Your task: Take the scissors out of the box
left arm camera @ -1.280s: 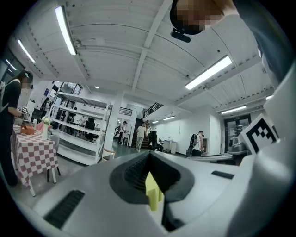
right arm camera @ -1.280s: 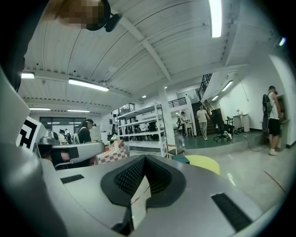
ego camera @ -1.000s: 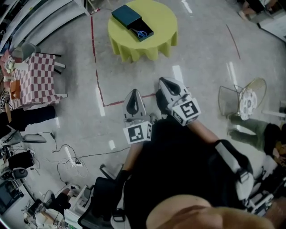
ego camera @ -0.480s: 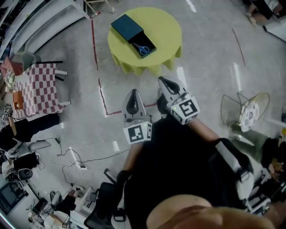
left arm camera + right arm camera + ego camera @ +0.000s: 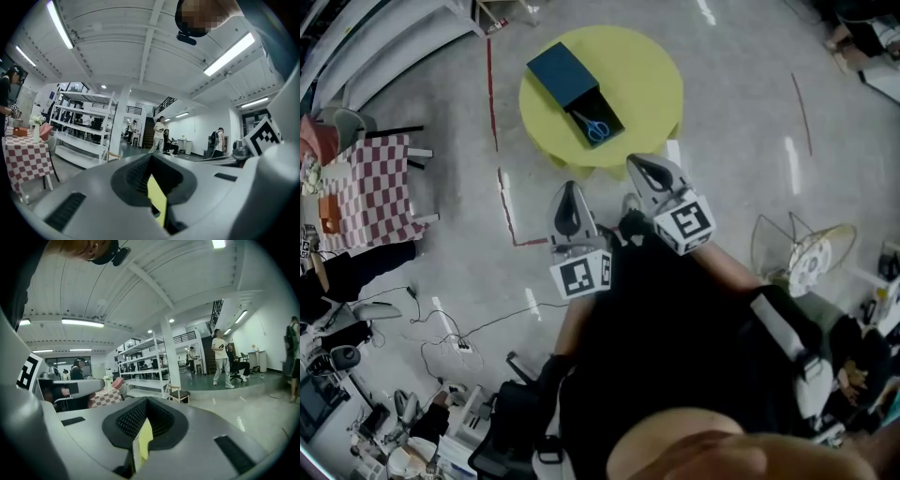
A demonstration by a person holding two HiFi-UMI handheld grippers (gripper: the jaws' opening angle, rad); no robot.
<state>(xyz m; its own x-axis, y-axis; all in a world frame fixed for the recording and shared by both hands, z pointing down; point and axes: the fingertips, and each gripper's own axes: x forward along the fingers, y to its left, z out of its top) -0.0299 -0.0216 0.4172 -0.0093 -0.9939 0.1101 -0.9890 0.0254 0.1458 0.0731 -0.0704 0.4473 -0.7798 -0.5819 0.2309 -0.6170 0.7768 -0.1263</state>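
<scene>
In the head view, both grippers are held out in front of the person's dark torso, short of the round yellow table (image 5: 652, 70). The left gripper (image 5: 565, 186) points toward the table's near edge, jaws together with nothing in them. The right gripper (image 5: 637, 164) is closer, its tip showing at the table's near rim, and it is likewise closed and empty.

Each gripper view shows the jaws meeting, with only a thin yellow sliver in the slit.

On the table's left half lies a dark teal box (image 5: 561, 67) with its tray slid out toward the grippers. The blue-handled scissors (image 5: 596, 127) lie in that tray, and only the head view shows them.

The gripper views look level across the room to white shelving (image 5: 77, 122) and standing people. A checked table (image 5: 380, 178) stands well left of the yellow one.
</scene>
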